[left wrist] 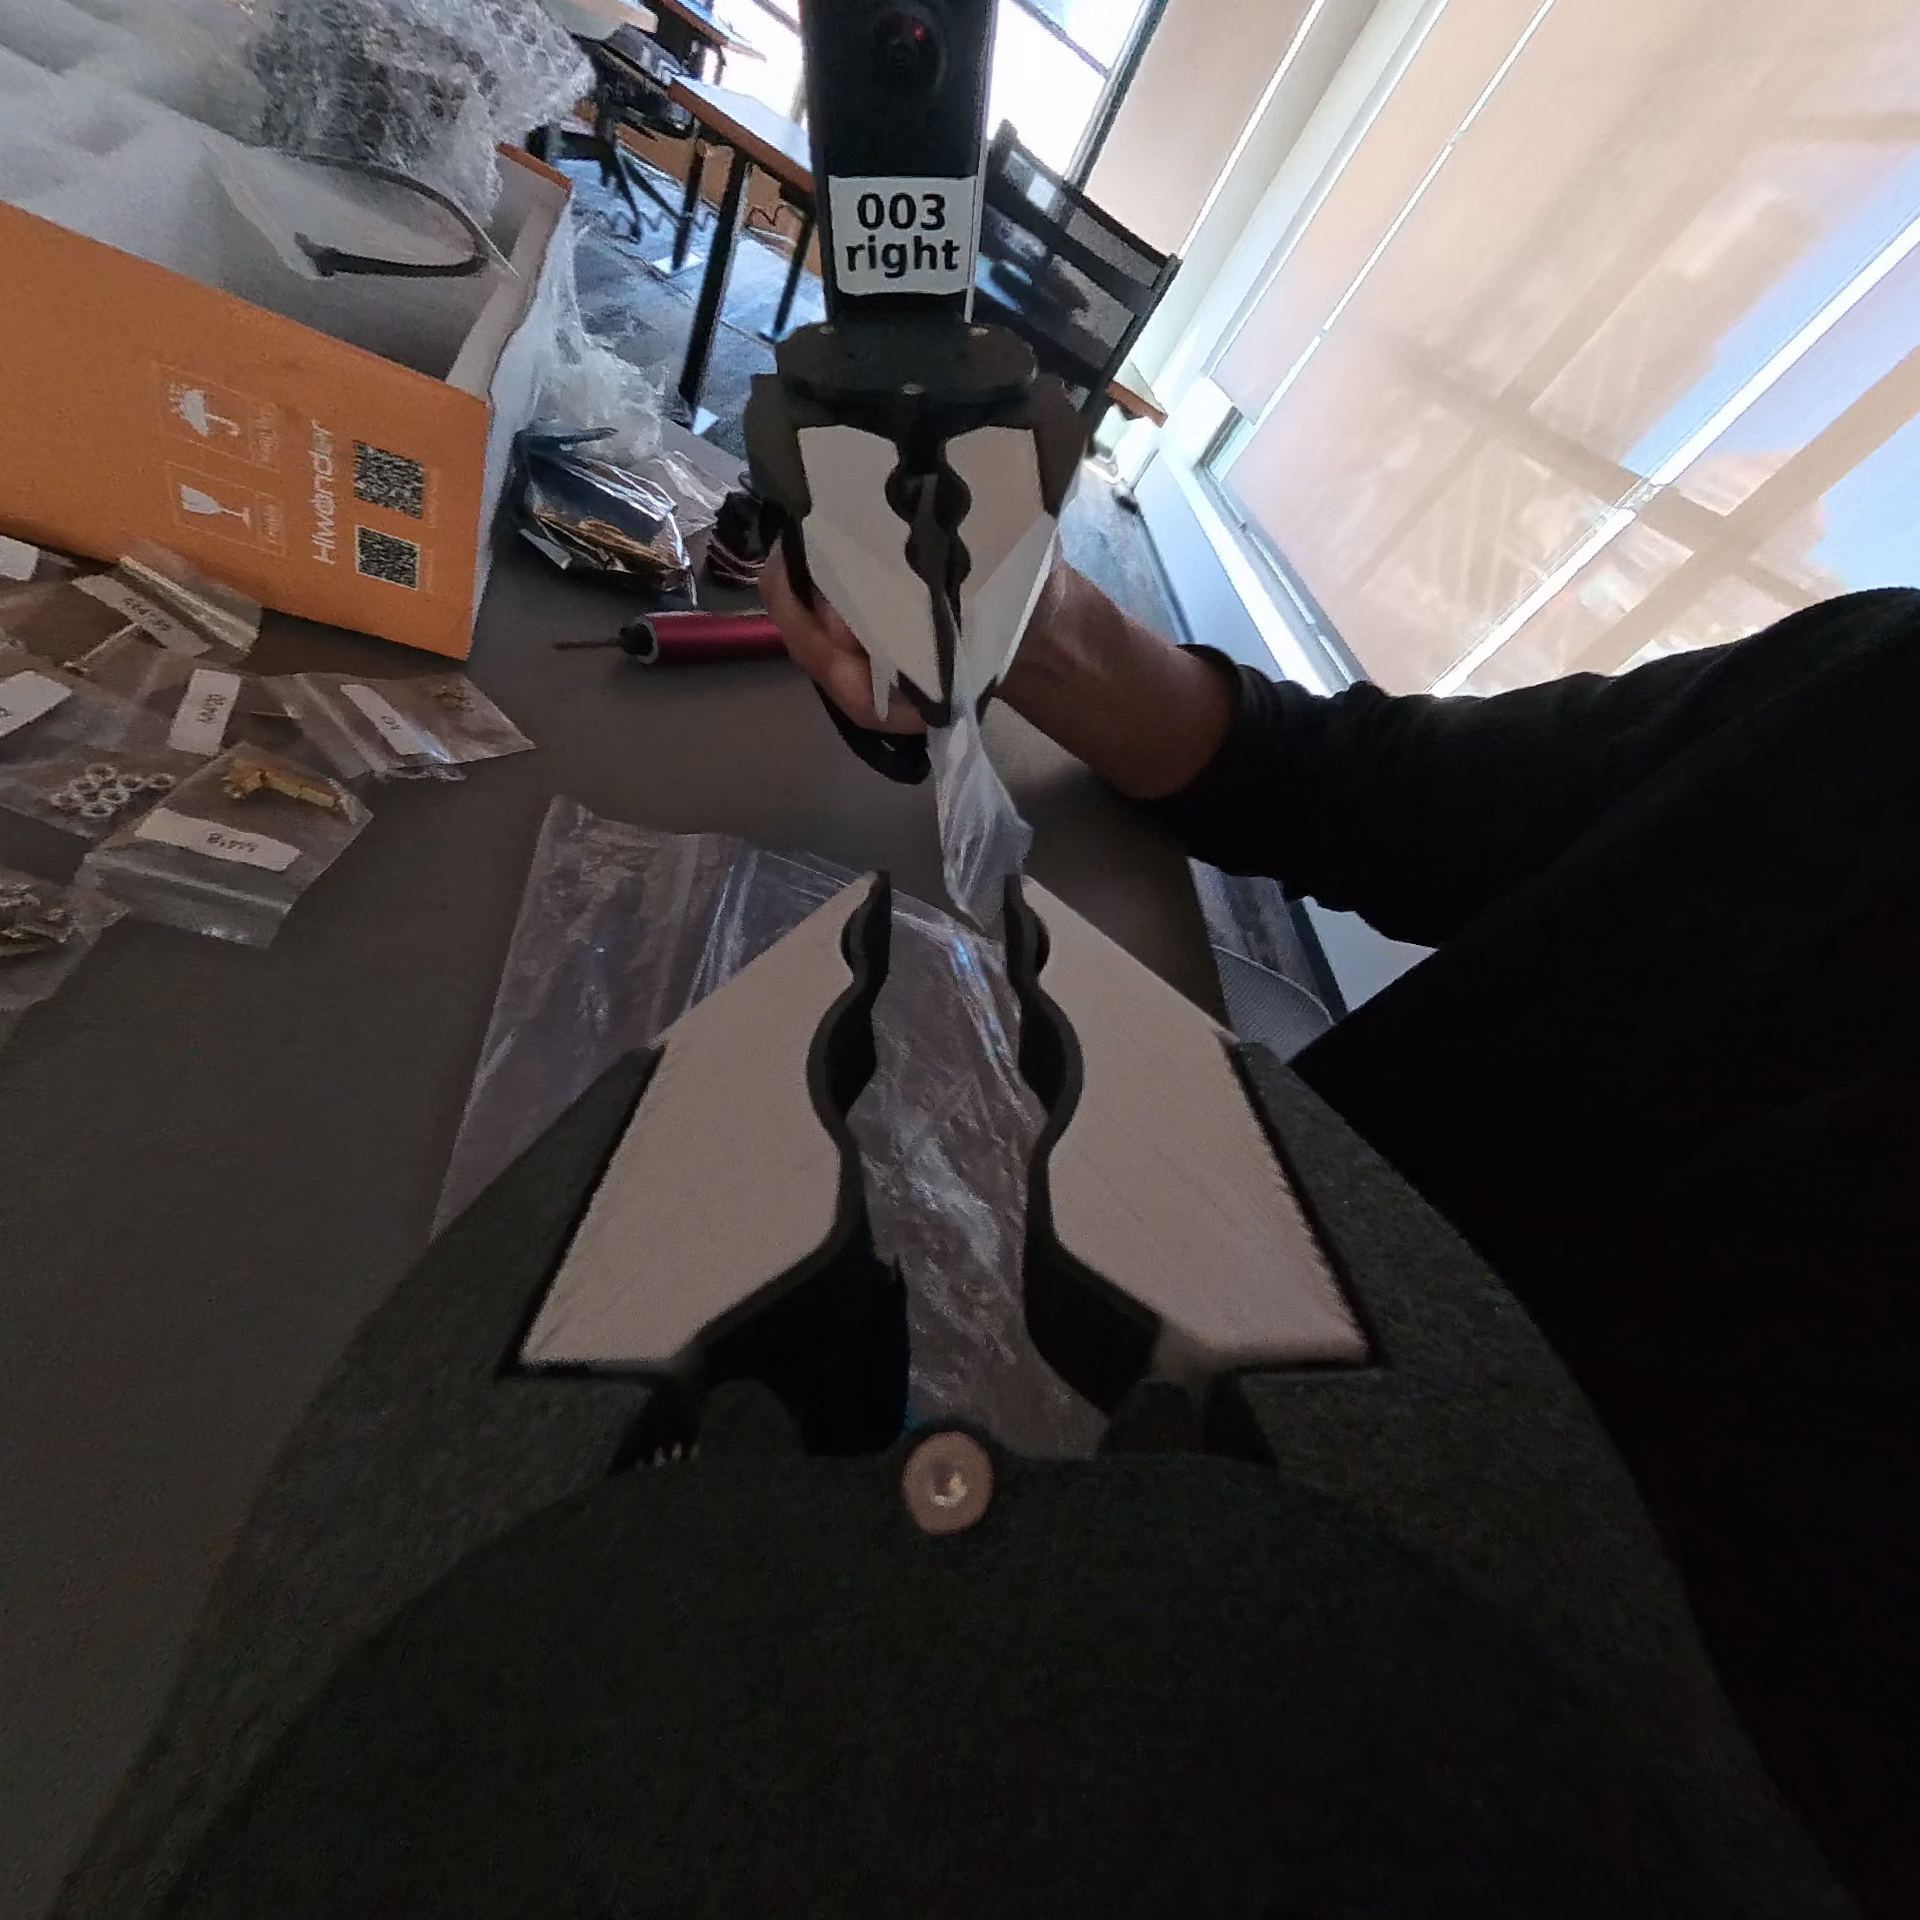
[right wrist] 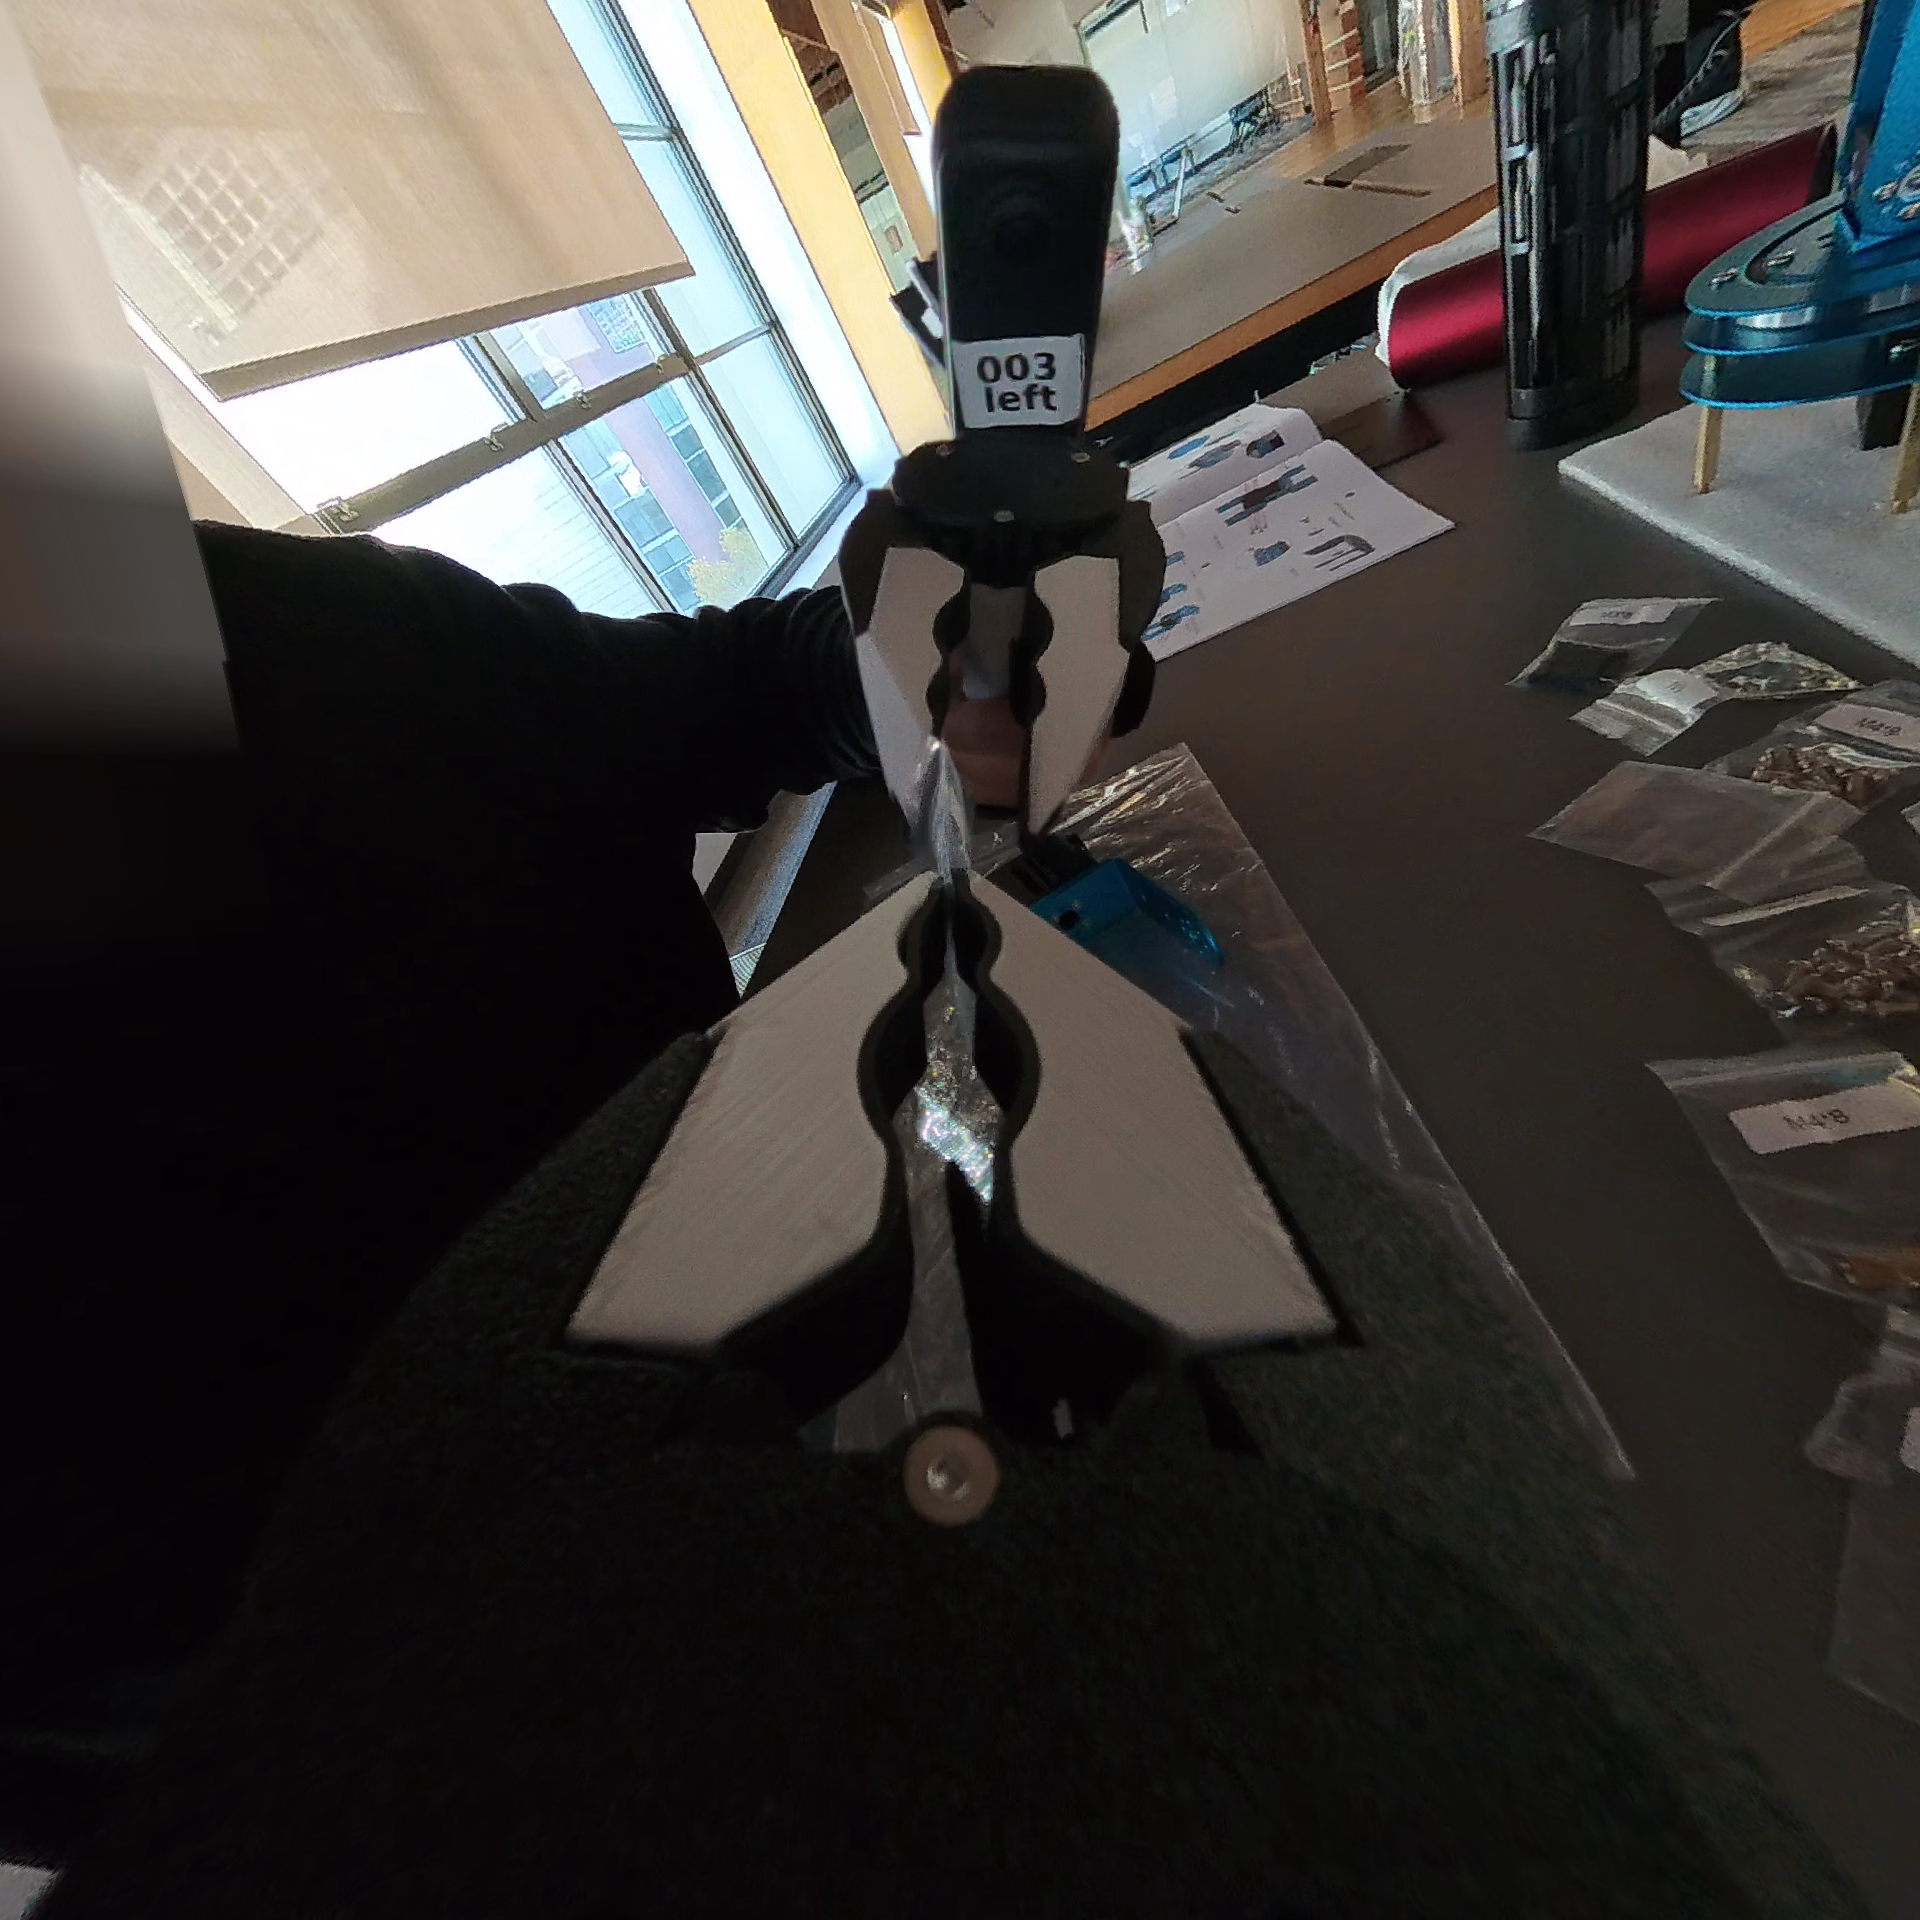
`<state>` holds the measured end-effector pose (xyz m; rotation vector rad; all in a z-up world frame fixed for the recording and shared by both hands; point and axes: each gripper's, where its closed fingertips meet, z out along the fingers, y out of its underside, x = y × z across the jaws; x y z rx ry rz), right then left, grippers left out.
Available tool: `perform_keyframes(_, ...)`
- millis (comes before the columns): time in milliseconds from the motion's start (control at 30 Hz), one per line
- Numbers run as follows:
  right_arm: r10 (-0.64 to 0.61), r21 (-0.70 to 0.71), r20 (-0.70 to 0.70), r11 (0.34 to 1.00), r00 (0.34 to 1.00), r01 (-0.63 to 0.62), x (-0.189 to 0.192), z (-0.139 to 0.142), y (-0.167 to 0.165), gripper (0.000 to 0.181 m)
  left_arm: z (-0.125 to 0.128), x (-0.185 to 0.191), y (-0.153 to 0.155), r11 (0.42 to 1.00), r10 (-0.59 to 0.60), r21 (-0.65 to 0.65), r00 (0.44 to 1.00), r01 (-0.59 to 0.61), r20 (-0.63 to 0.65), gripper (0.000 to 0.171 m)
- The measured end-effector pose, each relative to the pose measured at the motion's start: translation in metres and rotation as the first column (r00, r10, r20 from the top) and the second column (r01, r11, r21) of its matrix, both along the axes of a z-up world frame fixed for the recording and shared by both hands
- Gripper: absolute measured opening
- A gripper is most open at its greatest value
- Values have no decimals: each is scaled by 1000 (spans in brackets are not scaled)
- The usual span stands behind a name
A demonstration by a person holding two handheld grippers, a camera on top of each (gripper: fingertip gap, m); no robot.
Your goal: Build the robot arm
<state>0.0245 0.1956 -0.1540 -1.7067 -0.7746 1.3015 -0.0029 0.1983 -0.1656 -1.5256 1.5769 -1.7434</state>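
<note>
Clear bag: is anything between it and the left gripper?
Nothing visible. The left gripper is open, right above the bag, and a strip of the bag's film reaches its tips. The right gripper is shut on that film.

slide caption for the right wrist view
Right gripper shut on clear plastic bag, left gripper opposite, blue part inside.

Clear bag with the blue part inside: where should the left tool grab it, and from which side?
Probably the raised film of the clear bag, next to the pinch of the right tool, coming from opposite it. There the film stands thin and empty; the blue part bulges farther along. The open left tool faces that edge.
</note>
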Motion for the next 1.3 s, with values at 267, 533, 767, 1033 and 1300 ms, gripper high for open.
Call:
perform_keyframes(267, 15, 10, -28, 1000, 999, -15, -2, 5, -3, 0, 7, 3, -10, 998, -12, 61, 997, 7, 81, 0)
perform_keyframes(533, 48, 86, 77, 995, 996, -55, -18, -8, -12, 7, 13, 0, -3, 1000, 22, -5, 993, -21, 115, 0)
perform_keyframes(767, 17, 34, -2, 999, 1000, -17, -15, -7, -1, 0, 10, 0, -6, 1000, 1, 9, 994, -2, 112, 0)
perform_keyframes(1033, 52, -3, -58, 999, 997, -52, -17, -5, -4, 0, 10, -1, 0, 999, 22, 29, 993, -25, 114, 0)
perform_keyframes(1300, 32, 8, -30, 999, 999, -32, -12, -6, -1, 0, 10, 2, 0, 999, 32, 28, 993, -35, 114, 0)
